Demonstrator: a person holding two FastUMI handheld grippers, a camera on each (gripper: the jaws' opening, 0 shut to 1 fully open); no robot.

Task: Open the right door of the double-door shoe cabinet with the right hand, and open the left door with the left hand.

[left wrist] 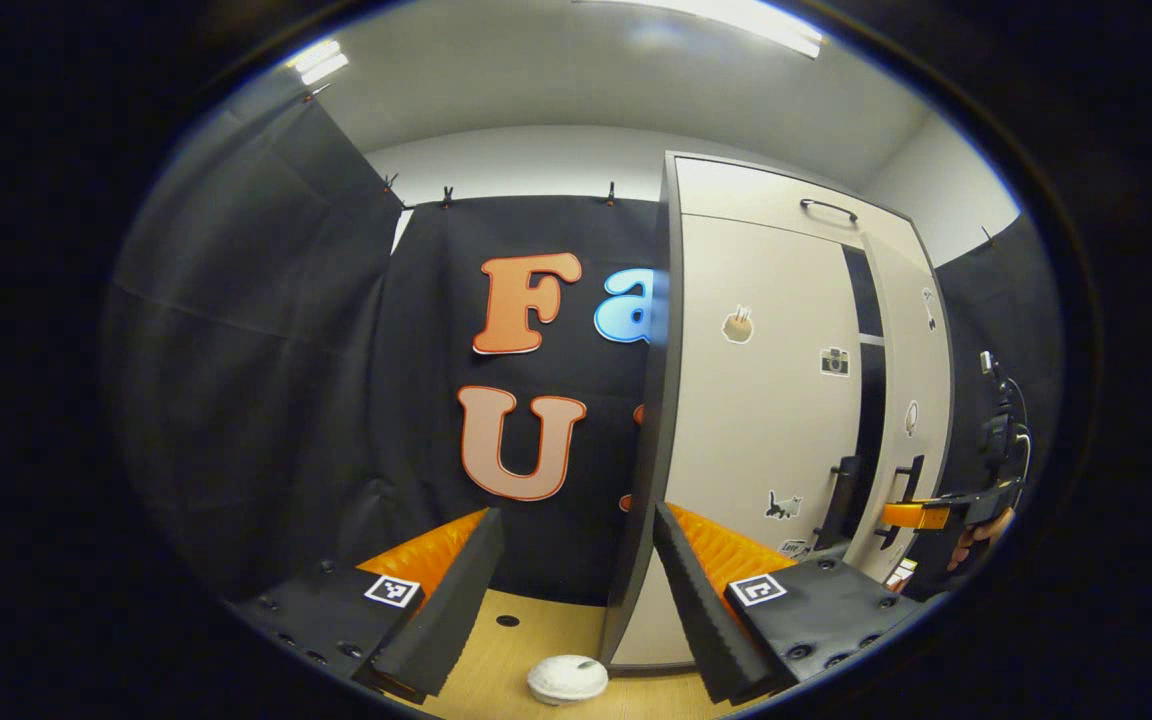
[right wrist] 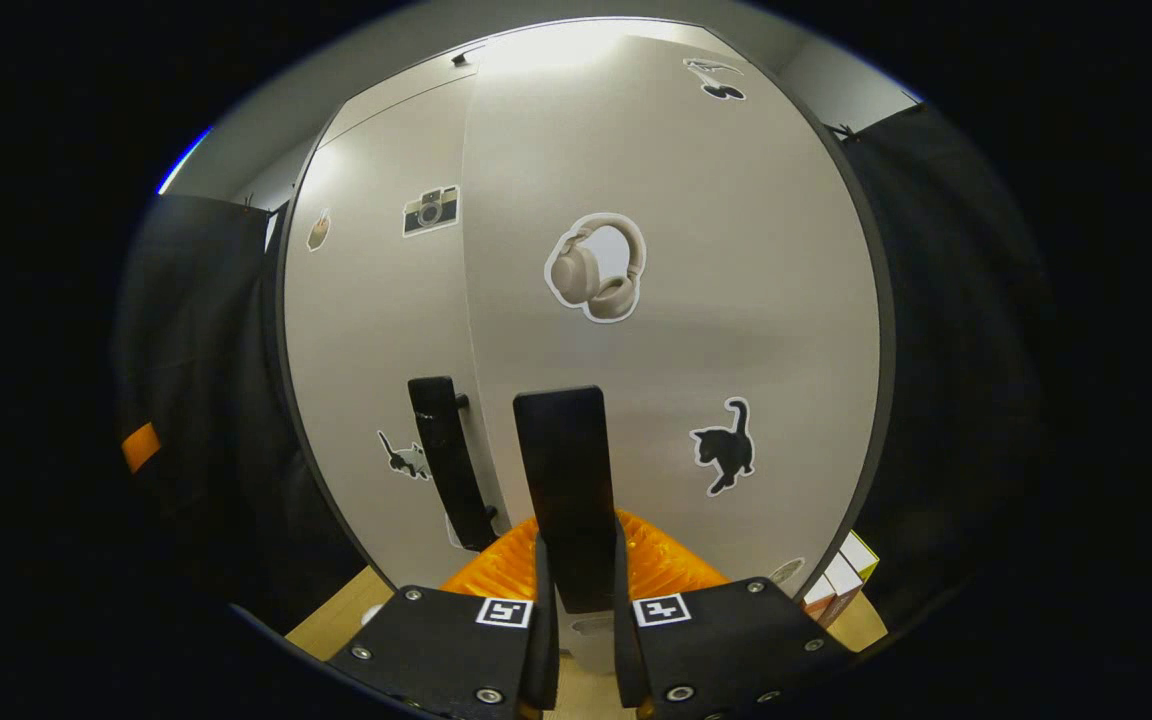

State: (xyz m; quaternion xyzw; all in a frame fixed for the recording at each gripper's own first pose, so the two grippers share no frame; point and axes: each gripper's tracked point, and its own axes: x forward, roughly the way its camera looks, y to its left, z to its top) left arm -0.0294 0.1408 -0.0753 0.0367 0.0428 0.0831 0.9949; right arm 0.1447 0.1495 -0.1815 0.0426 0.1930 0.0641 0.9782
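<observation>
Right hand-held gripper [right wrist: 576, 610] clamped on right door handle [right wrist: 564, 480] — left hand-held gripper [left wrist: 576, 590] spread, beside cabinet [left wrist: 756, 400].

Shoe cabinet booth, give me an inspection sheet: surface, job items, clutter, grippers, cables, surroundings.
Surface: light wood floor, bare in front of the cabinet.
Job's things: shoe cabinet; right door slightly ajar, a dark gap beside it; left door shut, its handle untouched.
Clutter: white round object on the floor; small boxes at the cabinet's right foot.
Grippers: right gripper shut on the right door handle; left gripper open, off to the cabinet's left side.
Cables: one on the right gripper's rig.
Surroundings: black cloth wall, ceiling lights.
</observation>
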